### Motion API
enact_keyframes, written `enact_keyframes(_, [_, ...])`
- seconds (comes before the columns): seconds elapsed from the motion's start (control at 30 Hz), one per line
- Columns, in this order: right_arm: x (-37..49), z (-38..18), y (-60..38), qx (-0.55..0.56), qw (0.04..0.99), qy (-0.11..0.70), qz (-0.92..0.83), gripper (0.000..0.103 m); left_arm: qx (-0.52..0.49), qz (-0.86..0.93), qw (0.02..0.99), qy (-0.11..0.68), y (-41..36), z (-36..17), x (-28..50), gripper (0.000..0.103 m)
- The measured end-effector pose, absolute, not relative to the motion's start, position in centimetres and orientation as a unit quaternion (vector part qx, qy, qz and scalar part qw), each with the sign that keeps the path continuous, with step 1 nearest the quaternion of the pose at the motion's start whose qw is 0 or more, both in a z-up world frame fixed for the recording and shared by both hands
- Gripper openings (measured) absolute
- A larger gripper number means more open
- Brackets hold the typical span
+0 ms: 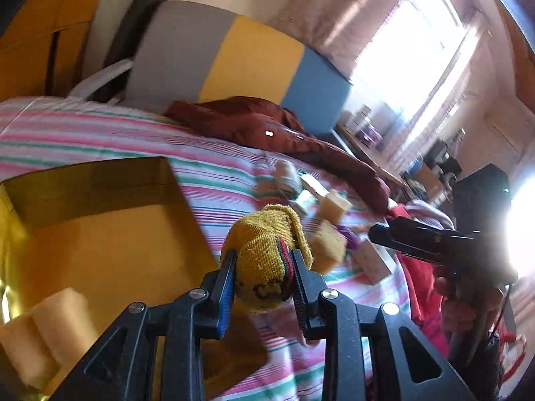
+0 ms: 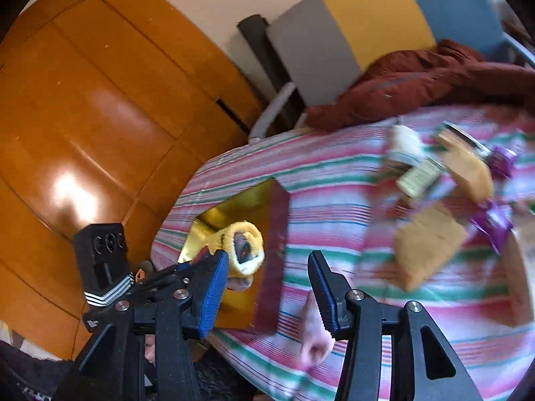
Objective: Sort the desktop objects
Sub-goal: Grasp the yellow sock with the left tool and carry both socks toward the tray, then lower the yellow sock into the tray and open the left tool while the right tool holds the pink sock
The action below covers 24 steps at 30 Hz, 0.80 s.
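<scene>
**Yellow sock held over the gold box, right gripper spread and empty**

A striped cloth (image 1: 100,133) in pink, green and white covers the whole work surface. Behind it stands a chair back (image 1: 240,63) in grey, yellow and blue panels, with a dark red jacket (image 1: 267,123) slumped over the cloth's far edge. To the side runs an orange wooden floor (image 2: 83,100).

On the cloth sits an open box (image 1: 110,234), gold inside and maroon on its outer wall as the right wrist view shows. A pale yellow sponge (image 1: 50,330) lies in its near corner.

Well apart from the box is a blurred heap of small things: tan sponge blocks (image 2: 428,244), purple wrappers (image 2: 491,224), a small printed carton (image 2: 418,177) and a pale roll-shaped item (image 2: 404,140). The carton's print is too smeared to read.

The left gripper (image 1: 264,267) pinches a mustard-yellow sock (image 1: 267,247) with red and green stripes, its pads pressed tight on the bundle; in the right wrist view the sock hangs just above the box's open interior. The right gripper (image 2: 267,287) stands spread, nothing between its blue pads, over the cloth beside the box's maroon wall. White stripes mark the sleeve cuff (image 2: 110,292) at the left gripper.
</scene>
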State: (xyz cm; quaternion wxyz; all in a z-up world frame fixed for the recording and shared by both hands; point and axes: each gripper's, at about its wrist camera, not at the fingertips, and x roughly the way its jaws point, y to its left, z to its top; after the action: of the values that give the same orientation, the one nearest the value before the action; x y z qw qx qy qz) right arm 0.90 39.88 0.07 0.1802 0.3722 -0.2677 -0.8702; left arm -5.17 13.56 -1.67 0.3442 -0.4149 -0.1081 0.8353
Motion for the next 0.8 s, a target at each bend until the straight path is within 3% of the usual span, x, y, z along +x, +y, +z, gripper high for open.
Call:
enact_keyframes(0.17, [-1.4, 0.7, 36.3, 0.38, 0.201, -0.246, -0.869, 0.049, -0.408, 0.843, 0.328, -0.123, 10.8, -1.7, -5.6, 0.03])
enact_keyframes(0.33, [-2.3, 0.5, 34.8, 0.394, 0.19, -0.229, -0.87, 0.036, -0.392, 0.853, 0.325, -0.116, 9.8, -1.3, -5.5, 0.03])
enact_keyframes(0.5, [-2.6, -0.1, 33.9, 0.413, 0.18, -0.209, -0.868, 0.033, -0.397, 0.855, 0.308, -0.13, 8.4, -1.8, -5.9, 0.03])
enact_keyframes(0.7, [-2.6, -4.1, 33.8, 0.492, 0.096, -0.133, -0.855, 0.056, -0.403, 0.855, 0.293, -0.142, 6.6, -2.5, -6.1, 0.03])
enact_keyframes(0.8, [-2.2, -6.8, 33.8, 0.526, 0.08, -0.115, -0.839, 0.058, -0.406, 0.856, 0.285, -0.147, 5.7, -2.8, -6.3, 0.03])
